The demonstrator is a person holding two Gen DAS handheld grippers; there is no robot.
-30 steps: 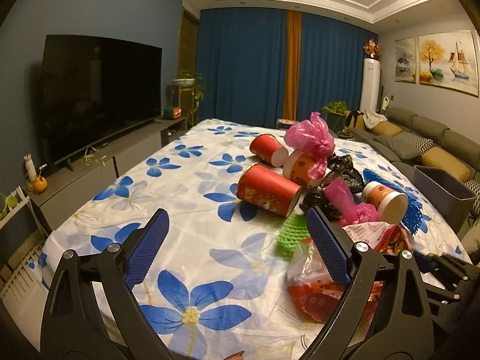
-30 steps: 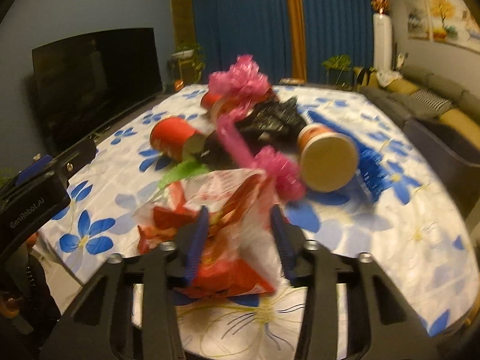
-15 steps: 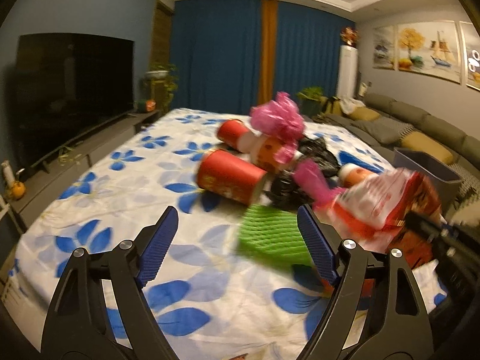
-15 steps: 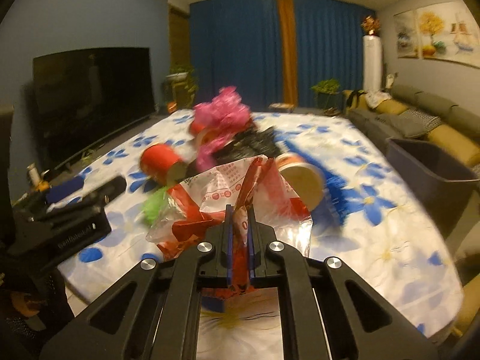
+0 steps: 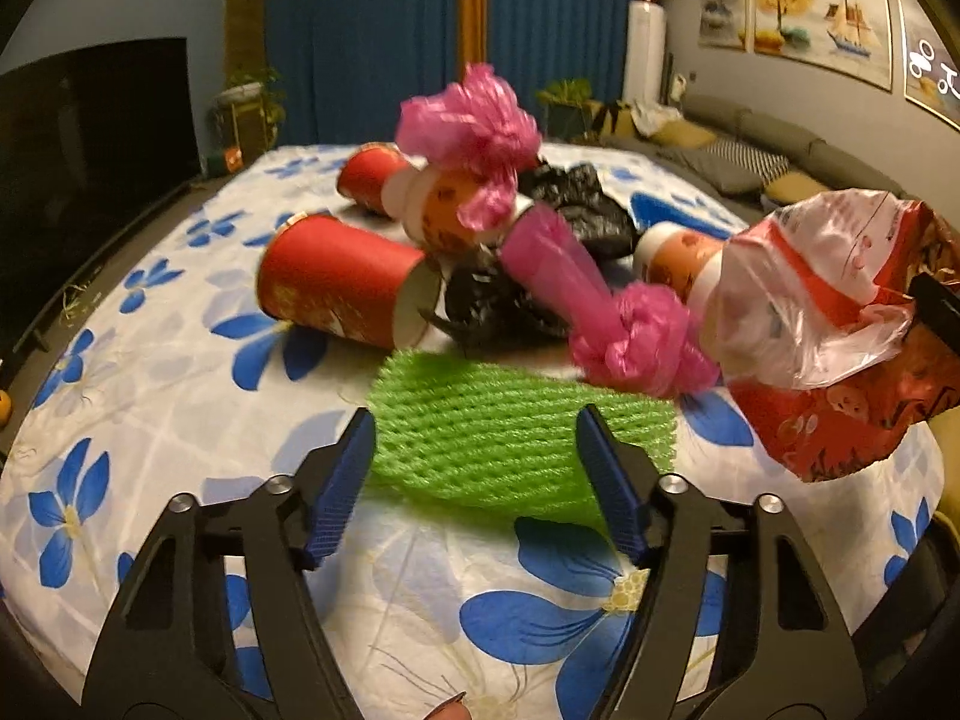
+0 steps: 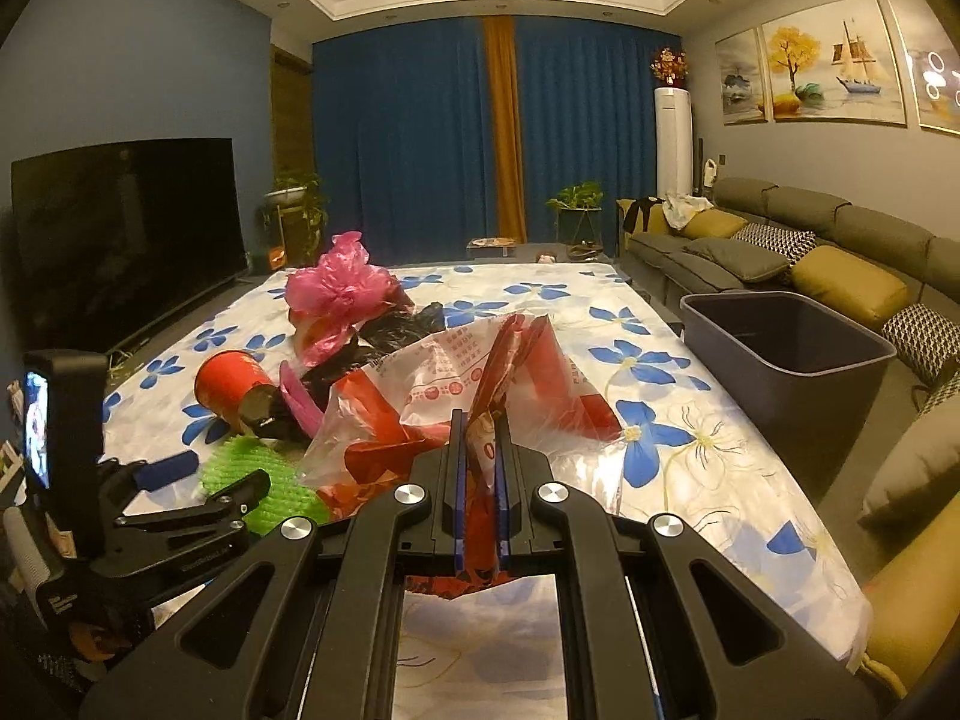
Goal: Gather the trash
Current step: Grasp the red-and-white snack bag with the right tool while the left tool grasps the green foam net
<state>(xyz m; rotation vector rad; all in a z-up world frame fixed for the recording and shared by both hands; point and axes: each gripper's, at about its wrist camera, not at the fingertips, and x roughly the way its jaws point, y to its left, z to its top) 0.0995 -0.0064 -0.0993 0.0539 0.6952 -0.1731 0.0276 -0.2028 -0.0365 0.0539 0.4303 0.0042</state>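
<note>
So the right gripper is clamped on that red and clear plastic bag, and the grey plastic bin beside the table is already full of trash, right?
Not quite. The right gripper is indeed clamped on the red and clear plastic bag, but the grey plastic bin beside the table looks empty: the right wrist view shows only its bare inner walls, with no trash in the part that shows.

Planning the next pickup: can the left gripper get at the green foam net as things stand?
Probably yes: the left gripper has just been closing with the green foam net between its jaws, not yet pinched, and nothing blocks it.
</note>
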